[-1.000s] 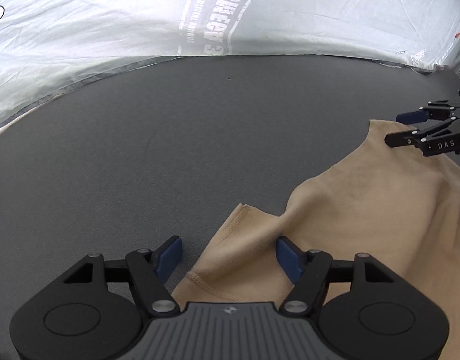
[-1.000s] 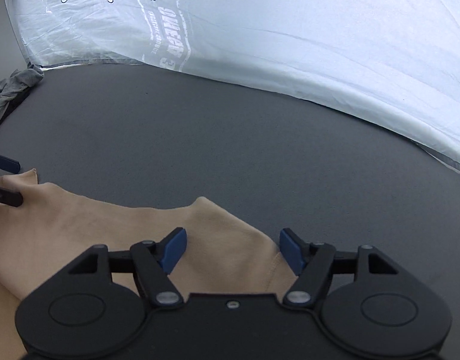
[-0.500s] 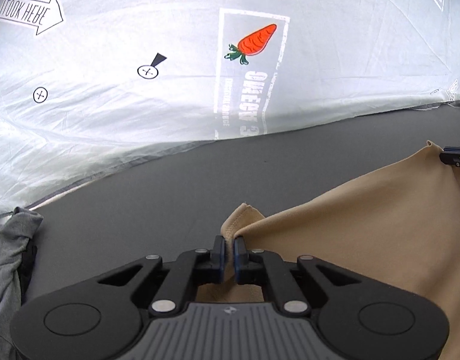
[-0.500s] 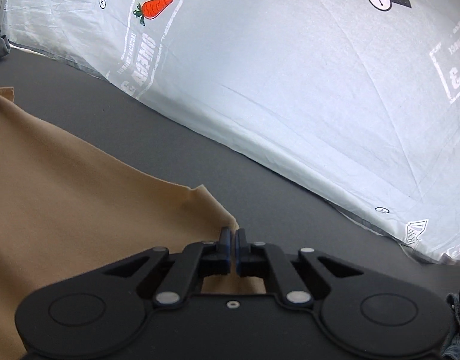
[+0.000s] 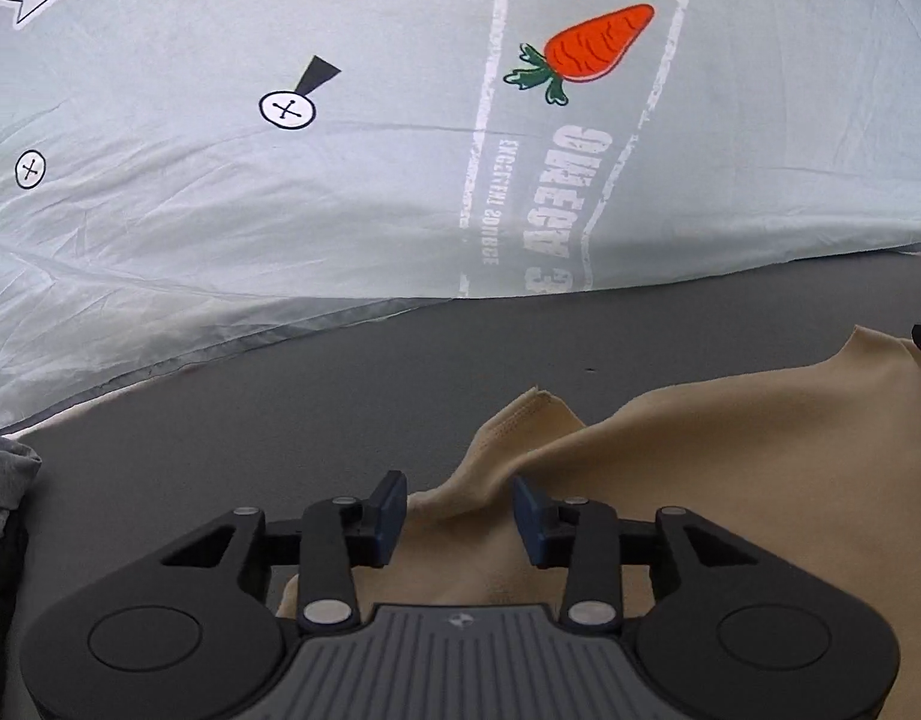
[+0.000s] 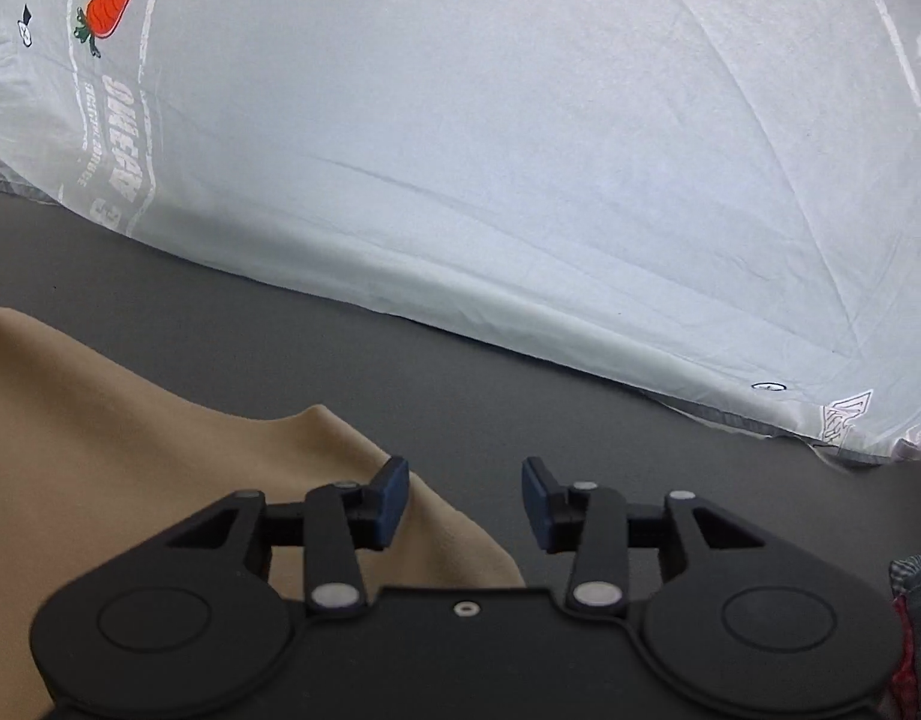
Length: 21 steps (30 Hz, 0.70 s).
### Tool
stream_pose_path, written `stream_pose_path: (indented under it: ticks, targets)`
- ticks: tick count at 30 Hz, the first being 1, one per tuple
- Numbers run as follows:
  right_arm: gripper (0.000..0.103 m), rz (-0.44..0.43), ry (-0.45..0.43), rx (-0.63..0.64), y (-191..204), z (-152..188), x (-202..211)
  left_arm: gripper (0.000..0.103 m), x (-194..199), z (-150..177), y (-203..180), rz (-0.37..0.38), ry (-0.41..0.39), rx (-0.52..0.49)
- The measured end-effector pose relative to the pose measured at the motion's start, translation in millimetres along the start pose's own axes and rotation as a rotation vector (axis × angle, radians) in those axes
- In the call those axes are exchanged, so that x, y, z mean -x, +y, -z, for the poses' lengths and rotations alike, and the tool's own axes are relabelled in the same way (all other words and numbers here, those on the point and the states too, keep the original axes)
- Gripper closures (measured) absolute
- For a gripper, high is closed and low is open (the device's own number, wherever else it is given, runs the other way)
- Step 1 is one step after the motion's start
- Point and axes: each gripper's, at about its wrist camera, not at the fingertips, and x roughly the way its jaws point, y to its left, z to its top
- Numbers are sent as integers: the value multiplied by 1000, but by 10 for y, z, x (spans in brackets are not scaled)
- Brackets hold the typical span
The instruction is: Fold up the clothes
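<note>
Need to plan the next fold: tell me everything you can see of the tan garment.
The tan garment is soft, matte knit, lying rumpled on the dark grey surface. A stitched hem corner pokes up ahead of the left gripper, whose just-opened jaws straddle a fold without pinching. The right gripper, also just opened, sits at its right edge, holding nothing.

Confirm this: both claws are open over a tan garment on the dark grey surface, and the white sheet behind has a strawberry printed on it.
Wrong in one respect: the print on the white sheet is an orange carrot, not a strawberry, as the left wrist view shows. Both claws, left and right, are open over the tan garment on the dark grey surface.
</note>
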Motion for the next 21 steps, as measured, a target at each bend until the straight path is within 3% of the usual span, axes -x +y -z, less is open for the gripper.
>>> stream_pose_path:
  ticks: [1,4,6,11,15,17,18,19,20,21]
  targets:
    - [54,7,-12,-35,-90,32,171,34,176,63,64,6,-14,34]
    - [51,-19,-6,-165,-359,287,760,34,782,399,220,45,0,118]
    - [53,-75,54,-217,-439,557,1111,34,1114,730,235,51,65,139]
    - [63,-155,275,-198,-348,1564,2021,40,1719,1685,135,79,278,192]
    - [61,-212,347,-204,-257,2077,2517,40,2135,2225,48,121,351,287]
    - [60,-241,369,-201,-238,2248,2669,41,2263,2379,-23,114,347,297]
    - [62,-256,380,-200,-229,2334,2745,51,2287,2405,-52,91,335,297]
    - [62,-270,391,-198,-219,2418,2819,72,2308,2428,-85,57,322,298]
    - [77,-279,380,-193,-201,2469,2847,85,2328,2438,-106,28,309,293]
    - [100,-307,371,-200,-195,2509,2872,98,2354,2435,-107,18,301,296]
